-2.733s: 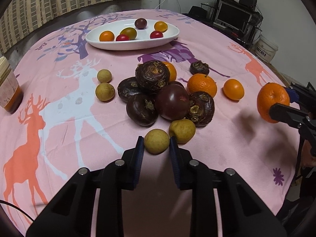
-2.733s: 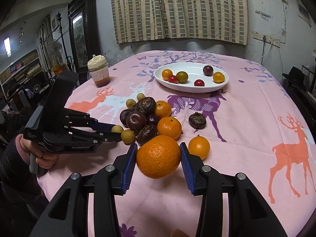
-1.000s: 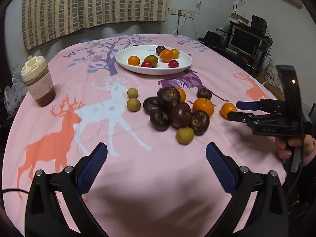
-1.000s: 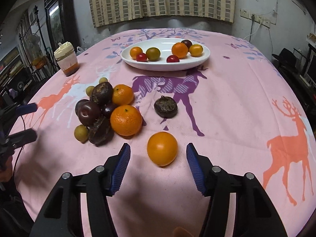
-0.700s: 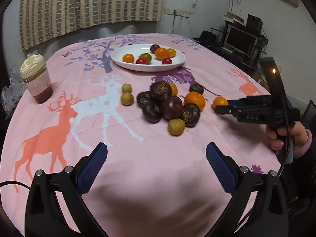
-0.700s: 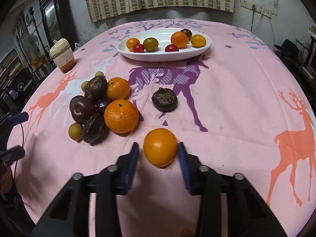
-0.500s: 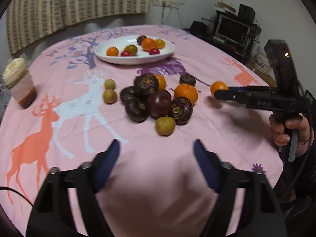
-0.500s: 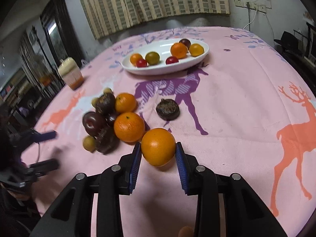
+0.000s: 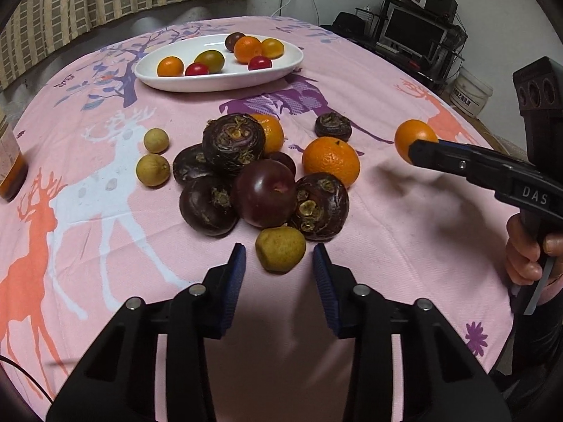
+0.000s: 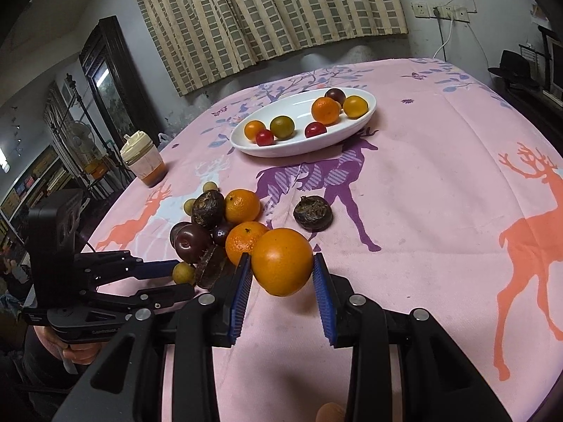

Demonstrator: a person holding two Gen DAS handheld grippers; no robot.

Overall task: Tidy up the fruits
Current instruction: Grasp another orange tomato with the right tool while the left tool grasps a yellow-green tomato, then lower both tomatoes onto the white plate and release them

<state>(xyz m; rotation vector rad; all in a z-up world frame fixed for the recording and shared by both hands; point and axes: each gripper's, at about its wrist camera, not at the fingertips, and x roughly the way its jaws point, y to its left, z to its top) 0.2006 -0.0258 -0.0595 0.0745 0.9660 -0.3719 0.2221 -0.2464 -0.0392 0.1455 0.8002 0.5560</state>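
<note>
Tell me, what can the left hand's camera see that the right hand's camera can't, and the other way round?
Only the left wrist view shows the monitor and white bucket off the table, and the gap either side of the yellow-green fruit as the left gripper closes around it.

Only the right wrist view shows the dark-framed cabinet, the whole lidded cup, and the right gripper clamped on the orange.

Both show the white plate of small fruit and the pile on the pink cloth.
</note>
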